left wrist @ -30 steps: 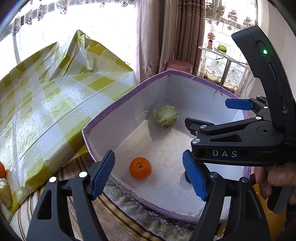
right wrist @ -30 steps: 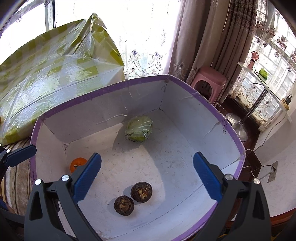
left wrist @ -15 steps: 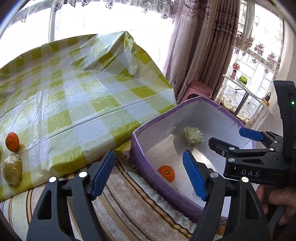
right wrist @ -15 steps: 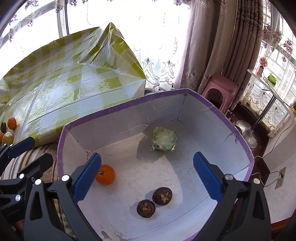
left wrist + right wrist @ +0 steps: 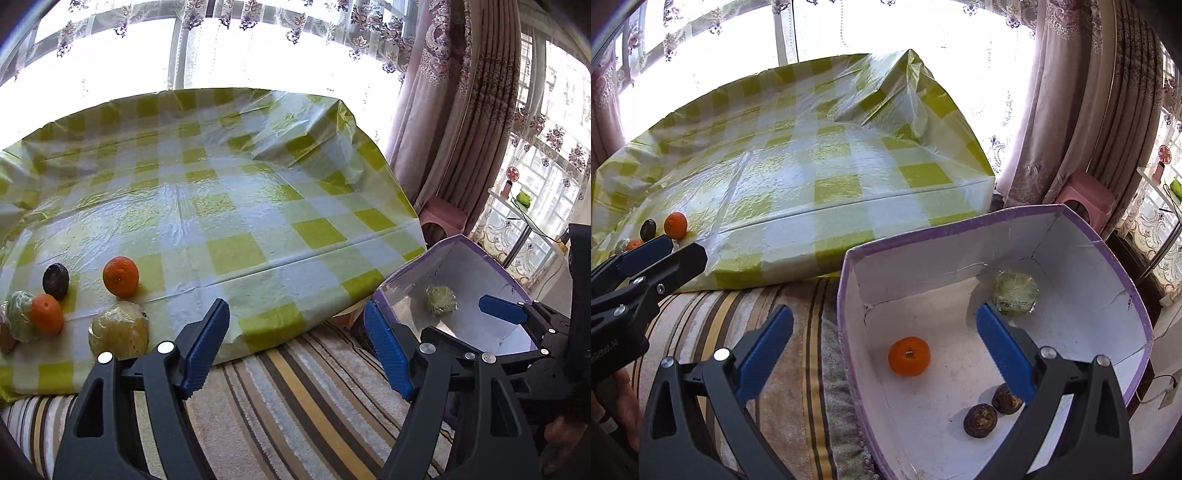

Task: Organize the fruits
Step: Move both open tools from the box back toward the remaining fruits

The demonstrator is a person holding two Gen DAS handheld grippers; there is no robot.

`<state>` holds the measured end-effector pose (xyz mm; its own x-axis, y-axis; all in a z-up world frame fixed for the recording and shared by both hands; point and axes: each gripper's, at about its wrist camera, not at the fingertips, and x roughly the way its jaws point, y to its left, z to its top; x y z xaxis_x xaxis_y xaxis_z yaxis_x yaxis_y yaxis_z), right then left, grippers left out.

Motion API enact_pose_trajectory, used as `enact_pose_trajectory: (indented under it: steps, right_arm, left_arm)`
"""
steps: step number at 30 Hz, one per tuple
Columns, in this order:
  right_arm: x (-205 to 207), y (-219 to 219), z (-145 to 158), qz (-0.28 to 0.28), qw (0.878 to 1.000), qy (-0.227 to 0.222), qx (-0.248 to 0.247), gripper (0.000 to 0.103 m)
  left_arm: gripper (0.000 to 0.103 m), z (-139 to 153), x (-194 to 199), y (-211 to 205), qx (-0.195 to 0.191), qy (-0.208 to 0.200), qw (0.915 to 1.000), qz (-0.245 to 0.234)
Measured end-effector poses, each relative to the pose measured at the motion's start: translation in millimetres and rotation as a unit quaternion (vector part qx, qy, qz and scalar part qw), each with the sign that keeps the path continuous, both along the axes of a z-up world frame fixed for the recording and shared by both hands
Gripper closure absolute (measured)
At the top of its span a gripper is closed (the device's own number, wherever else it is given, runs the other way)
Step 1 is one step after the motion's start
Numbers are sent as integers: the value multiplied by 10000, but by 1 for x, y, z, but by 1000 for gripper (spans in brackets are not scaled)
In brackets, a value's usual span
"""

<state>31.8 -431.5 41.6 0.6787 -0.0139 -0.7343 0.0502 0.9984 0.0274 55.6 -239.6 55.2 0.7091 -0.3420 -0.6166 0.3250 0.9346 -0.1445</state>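
round orange tangerine [image 5: 909, 356] — glossy, unwrapped

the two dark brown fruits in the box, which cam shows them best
Right wrist view: both dark brown fruits lie on the floor of the box. The left wrist view shows only the box's far part; they are hidden there.

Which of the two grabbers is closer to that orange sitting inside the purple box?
Right. The right gripper hangs open just above the box, close beside the orange. The left gripper is over the striped cloth, facing the table fruit.
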Motion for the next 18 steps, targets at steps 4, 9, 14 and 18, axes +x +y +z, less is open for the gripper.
enact_pose_trajectory:
  steps: [4, 9, 14, 18]
  right_arm:
    - [1, 25, 1, 233, 9995, -69, 182, 3]
    - [3, 52, -2, 378, 9990, -102, 234, 3]
    - [3, 82, -3, 656, 9976, -157, 165, 3]
    - [4, 103, -4, 857, 9962, -171, 24, 3]
  left_arm:
    - [29, 3, -2, 30, -81, 27, 9995, 301]
    - [29, 6, -11, 64, -96, -58, 9982, 581]
    - [29, 2, -24, 99, -209, -50, 9960, 863]
    - [29, -4, -34, 128, -390, 9, 9934, 1082]
